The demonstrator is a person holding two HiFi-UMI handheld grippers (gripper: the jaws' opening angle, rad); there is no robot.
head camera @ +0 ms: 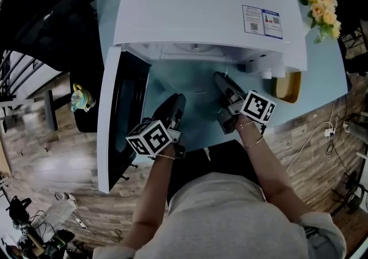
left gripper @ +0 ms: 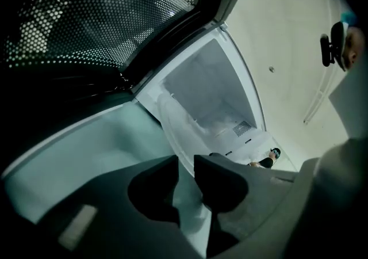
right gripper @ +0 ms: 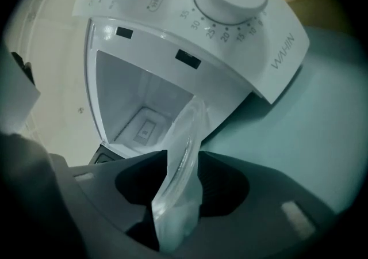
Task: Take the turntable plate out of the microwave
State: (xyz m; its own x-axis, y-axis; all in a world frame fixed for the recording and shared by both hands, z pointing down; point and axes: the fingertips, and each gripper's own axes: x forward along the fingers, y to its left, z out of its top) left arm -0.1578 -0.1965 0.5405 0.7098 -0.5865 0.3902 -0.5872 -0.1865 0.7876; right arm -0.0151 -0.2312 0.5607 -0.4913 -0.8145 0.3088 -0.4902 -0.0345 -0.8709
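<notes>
Status: turntable plate (head camera: pixel 194 99) is held level in front of the open microwave (head camera: pixel 201 4), over the front strip of the bench (head camera: pixel 322 62). It looks clear of the cavity mouth, but the glass is transparent in the head view, so I can't fix its back edge.

- right gripper (right gripper: pixel 183 163): fingers clamped on the plate rim, with glass plainly between them.
- left gripper (left gripper: pixel 185 163): fingers drawn close with the opposite rim running into the gap. Reads as clamped too.

Risks from here:
- Slip. It's smooth glass pinched only at two thin rim sections, so any tilt or loosened grip could let it slide out onto the bench or the floor.
- Twist. With two separate grippers on one rigid disc, one lifting or rotating out of step with the other would pry the rim. That could chip it or pop a grip.
- Collision. The door (head camera: pixel 118 108) stands open just beside the left gripper, so a swing left would knock the plate or gripper into it.
- Set-down. The free bench in front of the microwave is narrow, and a plate left there could overhang the edge.
</notes>
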